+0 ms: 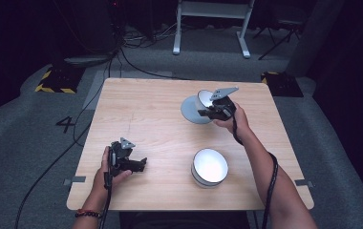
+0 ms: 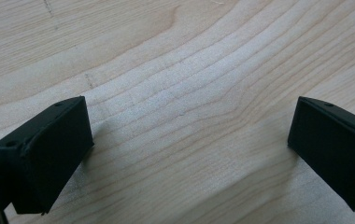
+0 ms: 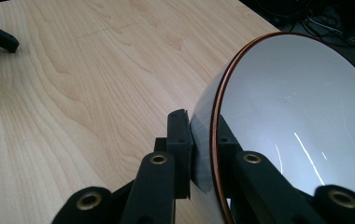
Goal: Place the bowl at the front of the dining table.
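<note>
Nearest to us, our left tool [image 1: 139, 164] rests low over the near left part of the desk [image 1: 146, 109]. Its jaws stand wide apart with bare wood grain between them and nothing in their reach; in the left gripper view the two black pads [image 2: 49, 154] frame empty desk.

A little further out and to the right stands a white bowl [image 1: 209, 167], upright on the desk with its mouth up, untouched by either tool. It lies between the two hands, somewhat closer to the right forearm than to the left tool.

Furthest from us, our right tool [image 1: 207, 112] is clamped on the rim of a second bowl [image 1: 196, 109]. In the right gripper view the jaws pinch the wall of that bowl [image 3: 297, 107], one pad outside and one inside, right at the brown edge. This bowl is tipped steeply on its side over the far right part of the desk, its base turned to the left in the high view; whether it touches the wood we cannot tell.

The relation that matters, as we judge it: the standing bowl lies toward us from the held one, almost straight back along the right forearm. If we mean to nest them, the right hand would bring its bowl nearer and turn the mouth up.
</note>
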The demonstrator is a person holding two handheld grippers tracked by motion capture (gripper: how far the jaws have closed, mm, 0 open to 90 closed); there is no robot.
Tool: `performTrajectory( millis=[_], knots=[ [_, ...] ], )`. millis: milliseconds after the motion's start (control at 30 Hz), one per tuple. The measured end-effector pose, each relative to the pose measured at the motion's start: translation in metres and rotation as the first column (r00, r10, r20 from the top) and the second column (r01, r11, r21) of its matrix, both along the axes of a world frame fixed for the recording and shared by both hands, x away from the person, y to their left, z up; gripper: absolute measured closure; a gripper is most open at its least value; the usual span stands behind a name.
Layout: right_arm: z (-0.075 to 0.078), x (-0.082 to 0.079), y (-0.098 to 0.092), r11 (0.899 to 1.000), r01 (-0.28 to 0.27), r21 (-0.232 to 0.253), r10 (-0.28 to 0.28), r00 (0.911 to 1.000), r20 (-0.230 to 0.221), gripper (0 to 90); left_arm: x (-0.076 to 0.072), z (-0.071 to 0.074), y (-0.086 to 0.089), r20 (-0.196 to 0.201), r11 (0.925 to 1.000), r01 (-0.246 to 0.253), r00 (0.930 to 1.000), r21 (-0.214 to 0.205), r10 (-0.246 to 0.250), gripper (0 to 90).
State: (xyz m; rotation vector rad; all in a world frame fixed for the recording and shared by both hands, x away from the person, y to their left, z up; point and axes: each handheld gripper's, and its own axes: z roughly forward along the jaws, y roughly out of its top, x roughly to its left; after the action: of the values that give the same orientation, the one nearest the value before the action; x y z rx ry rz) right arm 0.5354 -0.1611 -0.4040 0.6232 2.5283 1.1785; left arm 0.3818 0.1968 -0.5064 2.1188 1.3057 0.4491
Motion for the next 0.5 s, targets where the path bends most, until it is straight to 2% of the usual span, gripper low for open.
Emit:
performTrajectory(
  millis=[500],
  knots=[
    [-0.009,0.020,0.007,0.999,0.028,-0.019,-0.028,0.9995,-0.011,82.9,0.000,0.000,0.000,0.000,1.0000,0.000,1.0000,0.000,0.000,0.0]
  ],
)
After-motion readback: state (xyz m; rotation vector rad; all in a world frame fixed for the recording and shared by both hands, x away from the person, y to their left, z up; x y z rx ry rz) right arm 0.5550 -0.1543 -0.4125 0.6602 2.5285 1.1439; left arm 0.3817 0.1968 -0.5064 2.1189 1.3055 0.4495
